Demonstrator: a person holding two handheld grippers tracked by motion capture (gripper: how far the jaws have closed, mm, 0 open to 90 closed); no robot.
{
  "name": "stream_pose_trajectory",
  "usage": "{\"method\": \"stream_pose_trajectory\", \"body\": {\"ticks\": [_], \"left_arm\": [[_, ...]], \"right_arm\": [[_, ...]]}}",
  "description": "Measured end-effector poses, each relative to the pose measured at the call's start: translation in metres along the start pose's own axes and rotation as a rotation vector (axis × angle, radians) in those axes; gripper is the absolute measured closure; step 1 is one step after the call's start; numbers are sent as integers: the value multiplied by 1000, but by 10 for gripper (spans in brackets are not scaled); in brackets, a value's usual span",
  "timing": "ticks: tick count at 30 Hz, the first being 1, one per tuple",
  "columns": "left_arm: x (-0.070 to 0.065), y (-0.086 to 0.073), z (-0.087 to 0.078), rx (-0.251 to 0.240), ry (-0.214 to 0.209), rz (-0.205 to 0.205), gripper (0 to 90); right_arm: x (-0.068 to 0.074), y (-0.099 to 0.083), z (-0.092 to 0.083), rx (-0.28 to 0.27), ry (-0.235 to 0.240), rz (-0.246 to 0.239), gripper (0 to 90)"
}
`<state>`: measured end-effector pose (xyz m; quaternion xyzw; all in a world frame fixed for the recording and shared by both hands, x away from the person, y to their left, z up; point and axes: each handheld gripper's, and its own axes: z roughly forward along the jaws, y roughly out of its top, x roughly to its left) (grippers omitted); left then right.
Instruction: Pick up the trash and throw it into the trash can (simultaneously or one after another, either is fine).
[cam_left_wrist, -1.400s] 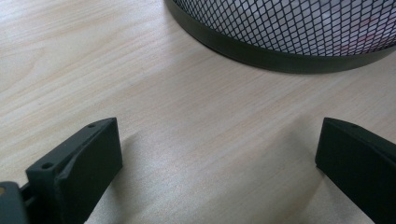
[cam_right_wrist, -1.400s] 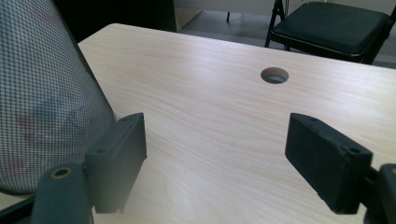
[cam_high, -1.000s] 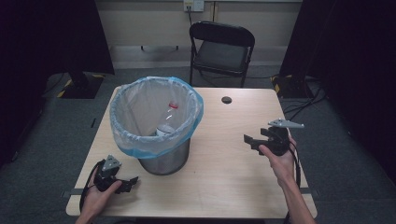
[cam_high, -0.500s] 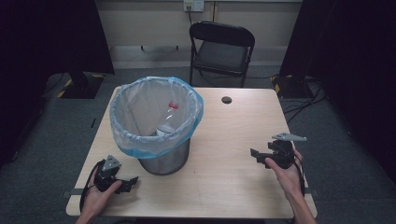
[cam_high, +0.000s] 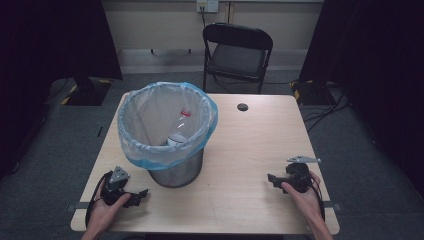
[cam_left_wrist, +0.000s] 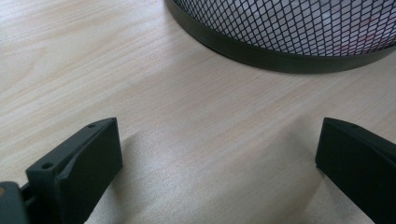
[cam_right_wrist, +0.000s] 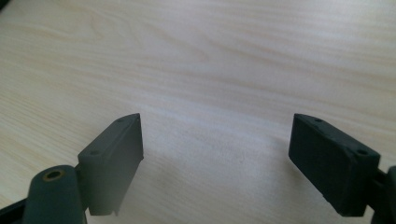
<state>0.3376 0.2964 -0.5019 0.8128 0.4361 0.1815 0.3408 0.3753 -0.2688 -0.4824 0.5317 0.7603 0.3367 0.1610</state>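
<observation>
High view: the wire-mesh bin (cam_high: 170, 145), lined with a blue-rimmed bag (cam_high: 167, 117), stands on the left half of the wooden table (cam_high: 240, 150). A clear bottle (cam_high: 178, 131) with a red cap leans inside it; neither gripper view looks into the bin. The left gripper (cam_high: 134, 198) lies at the near left edge just beside the bin's base, and the right gripper (cam_high: 272, 179) rests near the right edge, well apart from the bin. A folding chair (cam_high: 237, 52) stands beyond the table.

Left gripper view: jaws spread wide, nothing between them, low over the tabletop (cam_left_wrist: 187, 116); the bin's black base ring and mesh (cam_left_wrist: 280, 32) curve close ahead.

Right gripper view: jaws likewise wide apart and empty, above bare wood (cam_right_wrist: 210, 70).
</observation>
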Motion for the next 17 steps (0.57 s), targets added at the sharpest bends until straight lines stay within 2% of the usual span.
{"method": "stream_pose_trajectory", "body": {"ticks": [2,8,11,14,17], "left_arm": [[0,0,0,1,0,1,0],[0,0,0,0,0,0,0],[0,0,0,0,0,0,0],[0,0,0,1,0,1,0],[0,0,0,1,0,0,0]], "right_arm": [[1,-3,4,15,-6,-3,168],[5,-5,8,1,-52,-44,162],[10,-8,11,-24,-86,-77,140],[11,-13,12,-62,-90,-81,129],[11,-14,12,-67,-91,-86,130]]}}
